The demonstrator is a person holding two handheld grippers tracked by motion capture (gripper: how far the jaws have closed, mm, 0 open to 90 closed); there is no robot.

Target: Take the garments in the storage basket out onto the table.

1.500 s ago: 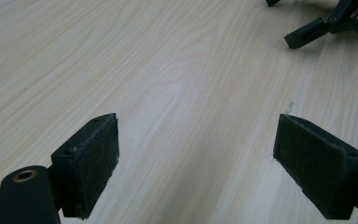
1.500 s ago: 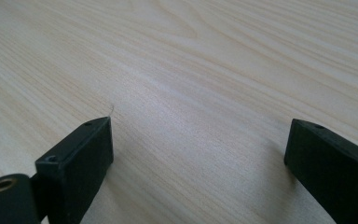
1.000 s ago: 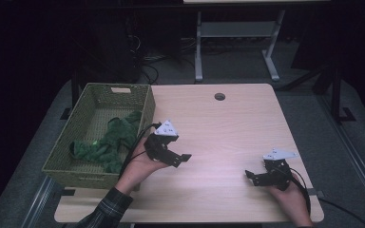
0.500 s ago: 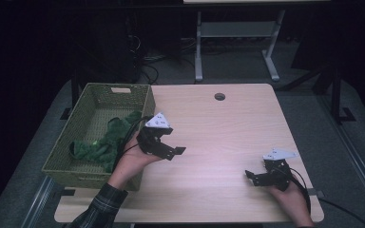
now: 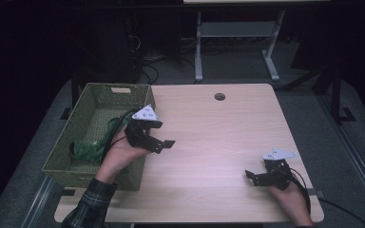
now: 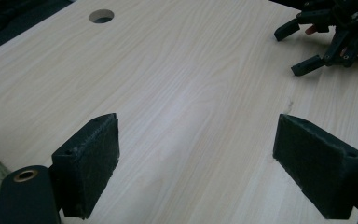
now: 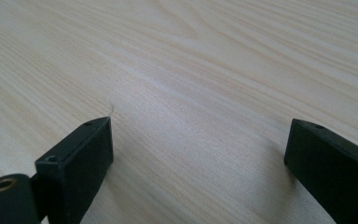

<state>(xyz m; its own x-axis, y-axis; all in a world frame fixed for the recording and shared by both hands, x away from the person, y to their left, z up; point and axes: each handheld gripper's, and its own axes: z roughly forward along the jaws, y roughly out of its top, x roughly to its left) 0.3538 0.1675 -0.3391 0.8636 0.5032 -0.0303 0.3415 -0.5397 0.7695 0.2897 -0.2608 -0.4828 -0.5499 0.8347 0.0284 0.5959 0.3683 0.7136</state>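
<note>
The high view looks forward and down from above the person's side, taking in the whole bench (image 5: 218, 137), with the basket (image 5: 95, 97) at the left of the frame. The left gripper view rides low, just above the wood, facing across the bench (image 6: 177, 79); the cable hole (image 6: 101, 16) sits upper left, the right claw (image 6: 307, 49) upper right. Both also show in the high view: hole (image 5: 219, 96), right claw (image 5: 253, 176). The right gripper view skims very close over bare wood grain (image 7: 191, 70).

wood table (image 5: 218, 137) w/ cable hole (image 5: 219, 96), metal stand (image 5: 233, 38)
</note>
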